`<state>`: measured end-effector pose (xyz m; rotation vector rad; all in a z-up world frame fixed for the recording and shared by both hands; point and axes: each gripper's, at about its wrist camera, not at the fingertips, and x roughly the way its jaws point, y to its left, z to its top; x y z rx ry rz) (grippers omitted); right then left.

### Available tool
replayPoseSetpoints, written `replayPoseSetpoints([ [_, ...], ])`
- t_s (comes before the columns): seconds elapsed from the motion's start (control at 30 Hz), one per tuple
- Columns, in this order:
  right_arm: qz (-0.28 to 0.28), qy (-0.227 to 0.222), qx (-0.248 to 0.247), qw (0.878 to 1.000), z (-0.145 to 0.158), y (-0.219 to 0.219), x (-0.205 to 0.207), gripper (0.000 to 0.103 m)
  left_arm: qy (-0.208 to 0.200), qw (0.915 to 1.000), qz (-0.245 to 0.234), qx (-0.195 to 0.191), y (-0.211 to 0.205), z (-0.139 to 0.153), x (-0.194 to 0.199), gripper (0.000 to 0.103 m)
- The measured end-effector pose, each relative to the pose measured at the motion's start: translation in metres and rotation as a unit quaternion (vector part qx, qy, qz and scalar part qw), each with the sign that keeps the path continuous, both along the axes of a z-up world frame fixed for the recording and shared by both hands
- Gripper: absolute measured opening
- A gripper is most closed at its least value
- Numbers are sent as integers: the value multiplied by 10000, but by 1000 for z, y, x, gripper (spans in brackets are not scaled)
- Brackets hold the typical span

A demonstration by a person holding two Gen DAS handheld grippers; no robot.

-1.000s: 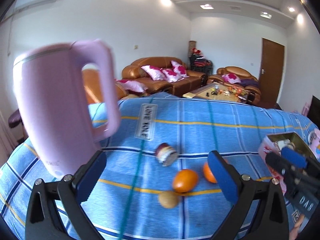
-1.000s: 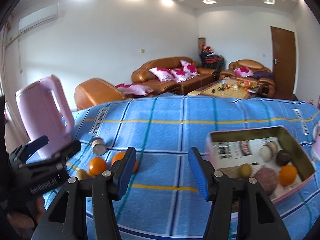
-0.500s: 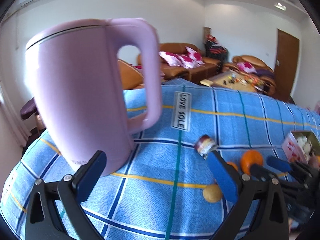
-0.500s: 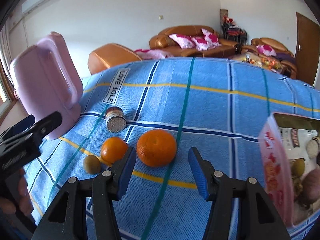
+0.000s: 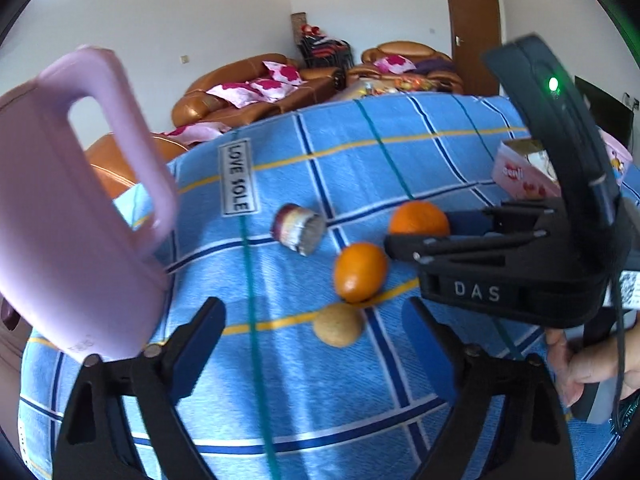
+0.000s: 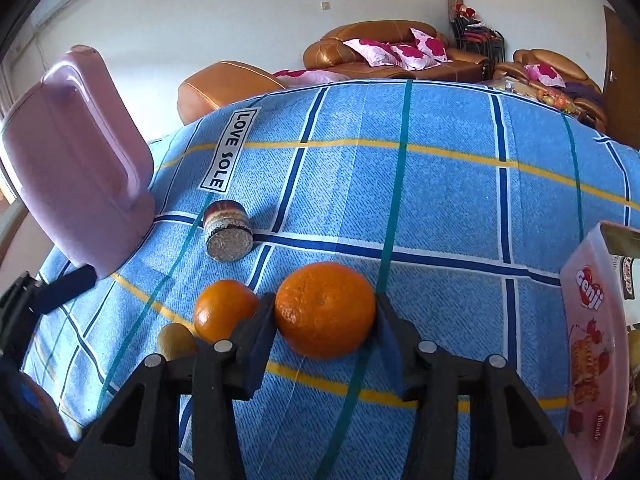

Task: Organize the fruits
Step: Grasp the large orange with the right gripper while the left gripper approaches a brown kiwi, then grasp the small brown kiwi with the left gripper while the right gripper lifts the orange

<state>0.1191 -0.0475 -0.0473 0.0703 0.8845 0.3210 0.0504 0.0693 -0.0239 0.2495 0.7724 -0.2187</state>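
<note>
My right gripper [image 6: 325, 322] is shut on a large orange [image 6: 325, 310] that rests on the blue checked cloth; the same orange [image 5: 418, 218] and gripper [image 5: 424, 232] show in the left wrist view. A smaller orange [image 6: 224, 308] [image 5: 360, 274] and a brown kiwi [image 6: 176, 340] [image 5: 338, 324] lie just left of it. My left gripper [image 5: 316, 332] is open and empty, hovering above the kiwi. The pink fruit box [image 6: 592, 344] [image 5: 520, 178] stands at the right.
A tall pink kettle [image 6: 76, 160] [image 5: 68, 208] stands at the left of the table. A small tin [image 6: 228, 230] [image 5: 298, 230] lies on its side behind the fruits. Sofas and a door are beyond the table.
My right gripper moved forward and closed on the large orange. My left gripper swung right, away from the kettle, toward the fruits.
</note>
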Motion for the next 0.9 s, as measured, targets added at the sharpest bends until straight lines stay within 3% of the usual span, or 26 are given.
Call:
replayPoseSetpoints([
  [0.07, -49, -14, -7, 10000, 0, -2, -2, 49, 122, 9999, 20, -62, -1, -4, 4, 83],
  [0.13, -109, -69, 33, 9999, 2, -5, -7, 49, 231, 9997, 92, -52, -1, -10, 9, 71],
  [0.33, -288, -562, 40, 9980, 17, -17, -33, 49, 484, 9985, 187, -174, 2, -23, 18, 47],
  [0.43, -313, -662, 115, 9972, 21, -20, -41, 49, 598, 9969, 181, -470, 7, -25, 25, 32],
  [0.57, -322, -640, 35, 9974, 16, -19, -44, 49, 577, 9952, 330, -715, 17, -23, 26, 32],
  [0.6, -343, -664, 97, 9972, 17, -21, -45, 49, 502, 9952, 404, -739, 20, -20, 24, 31],
  [0.67, -441, -884, 57, 9951, 22, -22, -50, 49, -55, 9946, 638, -822, 26, -5, 16, 31],
  [0.77, -551, -1419, -128, 9883, 34, -22, -63, 49, -794, 9861, 942, -1115, 39, 15, 4, 31],
  [0.9, -656, -1937, -375, 9782, 44, -20, -75, 49, -1094, 9730, 1282, -1577, 56, 23, -2, 31],
])
